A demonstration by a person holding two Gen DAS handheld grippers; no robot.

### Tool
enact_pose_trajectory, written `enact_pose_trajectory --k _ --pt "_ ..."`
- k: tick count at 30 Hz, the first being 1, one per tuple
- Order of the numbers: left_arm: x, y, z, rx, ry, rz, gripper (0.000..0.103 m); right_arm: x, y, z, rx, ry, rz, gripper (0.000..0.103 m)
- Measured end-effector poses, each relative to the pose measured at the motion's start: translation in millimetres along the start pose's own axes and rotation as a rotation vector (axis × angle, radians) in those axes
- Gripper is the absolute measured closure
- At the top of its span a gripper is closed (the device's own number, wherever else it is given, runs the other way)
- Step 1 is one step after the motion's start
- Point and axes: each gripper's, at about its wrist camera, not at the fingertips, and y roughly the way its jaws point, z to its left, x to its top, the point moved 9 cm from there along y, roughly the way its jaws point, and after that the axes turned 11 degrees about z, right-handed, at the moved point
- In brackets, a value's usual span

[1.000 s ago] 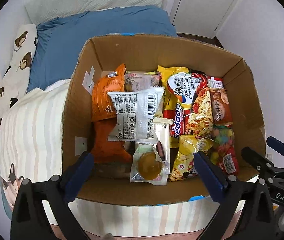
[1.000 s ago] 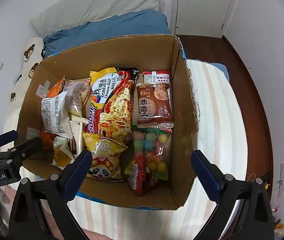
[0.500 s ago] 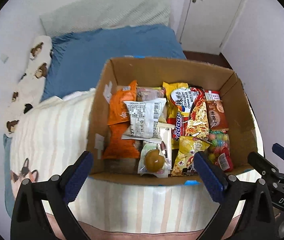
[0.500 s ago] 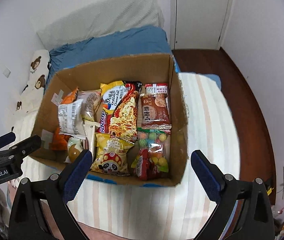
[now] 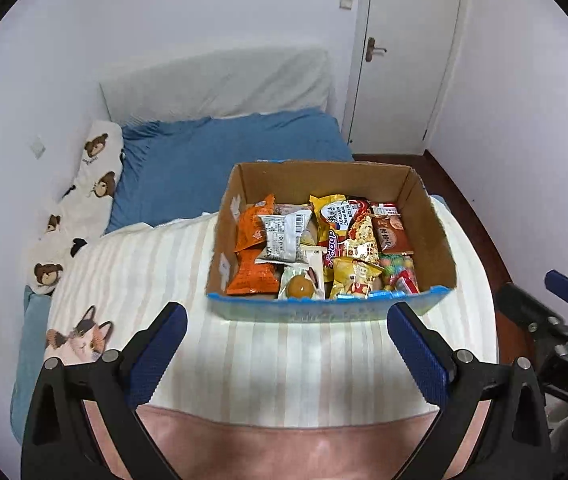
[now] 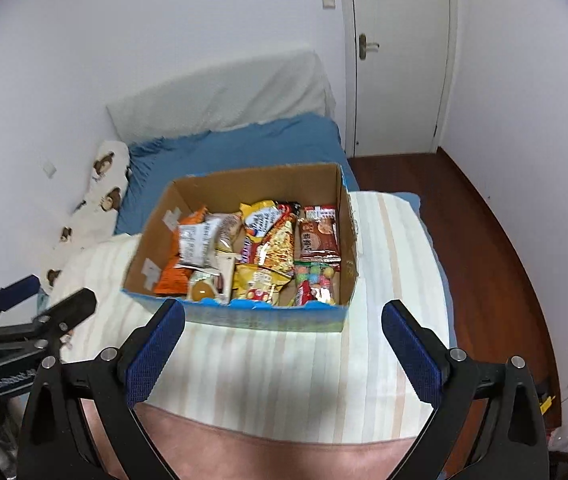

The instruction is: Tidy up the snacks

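While the left wrist camera looks down the bed [image 5: 284, 360], the left gripper [image 5: 284, 340] hangs over the striped blanket with its blue-padded fingers [image 5: 160, 344] spread wide and nothing between them. The cardboard box [image 5: 428, 216] sits just past them on the bed, packed with snacks: an orange bag [image 5: 250, 232] at the left, a white wrapper [image 5: 286, 236] on top, a noodle pack [image 5: 360, 232] in the middle and a candy bag [image 5: 398, 274] at the right. The other gripper pokes in at the right edge.

From the right wrist camera it's pretty much the same deal. The right gripper [image 6: 283, 336] is also wide apart and empty, hovering short of the box's [image 6: 346, 232] blue-printed front wall. The left gripper [image 6: 48, 294] shows at the left, and a white door [image 6: 400, 60] stands behind the bed.
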Motion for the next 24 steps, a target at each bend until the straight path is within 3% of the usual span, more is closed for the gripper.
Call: enact_pose_trajectory --k 13,24 --pt "-49.8 -83.5 9.5 -0.003 0.005 -0.096 0.000 -56.0 -116.5 23.5 0.005 -0.025 -0.151 0.002" --pt "-70.5 -119.4 7.0 0.006 0.013 -0.149 0.000 -79.1 -151.1 37.7 0.010 -0.047 -0.180 0.002"
